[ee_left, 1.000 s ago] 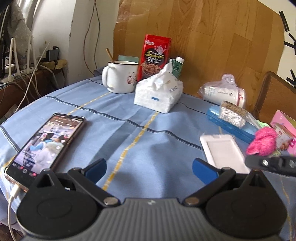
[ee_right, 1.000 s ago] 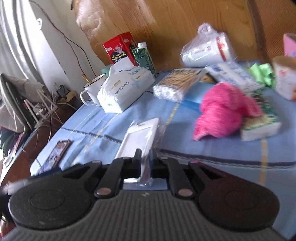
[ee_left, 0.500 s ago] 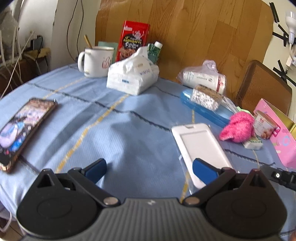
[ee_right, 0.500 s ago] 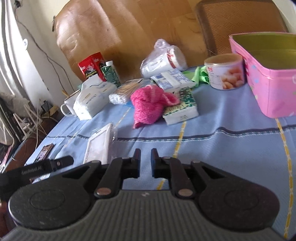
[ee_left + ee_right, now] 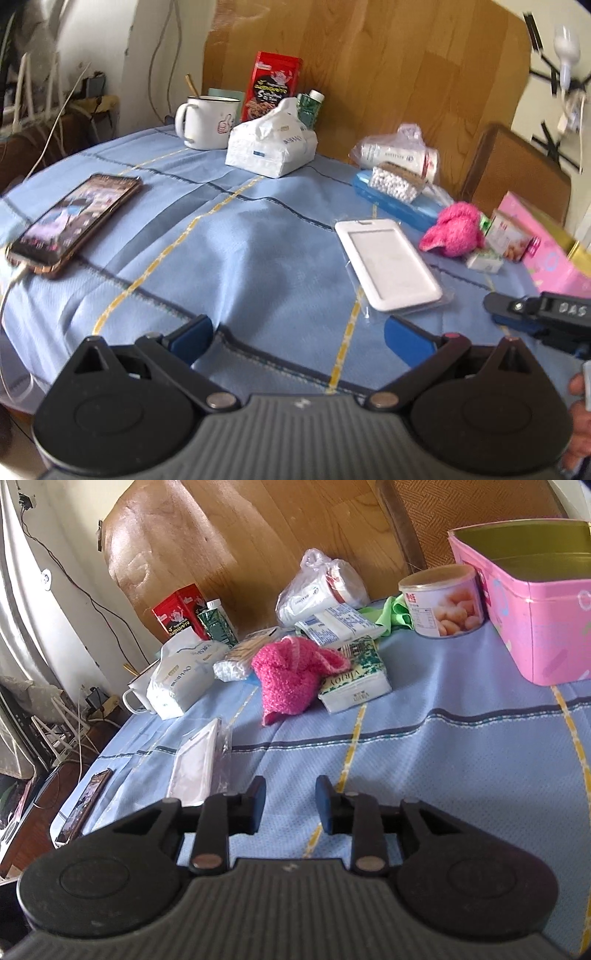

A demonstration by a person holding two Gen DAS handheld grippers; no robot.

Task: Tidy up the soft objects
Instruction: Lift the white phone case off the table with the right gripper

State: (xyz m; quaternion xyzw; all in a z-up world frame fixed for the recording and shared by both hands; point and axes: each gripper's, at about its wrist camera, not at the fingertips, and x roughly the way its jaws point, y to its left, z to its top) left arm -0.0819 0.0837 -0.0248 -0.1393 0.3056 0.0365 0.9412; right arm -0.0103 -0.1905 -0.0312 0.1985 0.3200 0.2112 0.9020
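Observation:
A fluffy pink knitted piece [image 5: 291, 675] [image 5: 452, 234] lies on the blue tablecloth beside a small green-and-white tissue pack [image 5: 356, 679]. A white tissue bag [image 5: 271, 146] [image 5: 183, 675] sits further back. A white card holder in a clear sleeve [image 5: 386, 264] [image 5: 197, 762] lies flat near the front. My left gripper [image 5: 299, 330] is open over bare cloth, the holder just ahead of its right finger. My right gripper [image 5: 290, 805] has its jaws opening with nothing between them; it hovers short of the pink piece. Its tip [image 5: 532, 312] shows at the right of the left wrist view.
An open pink tin box [image 5: 532, 594] stands at the right, a round can [image 5: 441, 600] next to it. A phone [image 5: 79, 221] lies at the left edge on a cable. A mug [image 5: 208, 122], red packet [image 5: 275, 88], cotton swabs [image 5: 395, 181] and bagged cups [image 5: 321, 587] line the back.
My right gripper let go of the card holder, which now lies flat on the cloth, swung right towards the pink box, and its jaws have parted. My left gripper's view drifted right, jaws unchanged.

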